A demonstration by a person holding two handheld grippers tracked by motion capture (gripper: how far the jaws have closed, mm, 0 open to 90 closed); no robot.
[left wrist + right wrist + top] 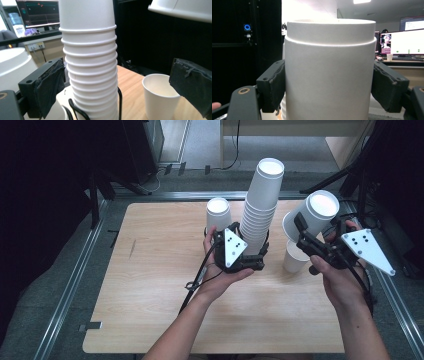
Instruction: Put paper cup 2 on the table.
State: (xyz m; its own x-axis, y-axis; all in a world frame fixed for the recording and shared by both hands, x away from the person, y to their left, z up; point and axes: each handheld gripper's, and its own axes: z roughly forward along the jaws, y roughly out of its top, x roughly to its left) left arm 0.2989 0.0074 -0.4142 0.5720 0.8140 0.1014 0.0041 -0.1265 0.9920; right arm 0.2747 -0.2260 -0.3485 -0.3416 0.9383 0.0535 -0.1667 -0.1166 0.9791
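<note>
A tall stack of upturned white paper cups stands in a black wire holder at the middle of the wooden table. My left gripper is at the stack's base, open, its pads standing on either side of the stack without pressing on it. My right gripper is shut on a single white cup, held upturned and tilted above the table at the right. In the right gripper view both pads press on the cup's wall.
One upright empty cup stands on the table under the held cup and also shows in the left gripper view. Another upturned cup stands left of the stack. Metal rails frame the table.
</note>
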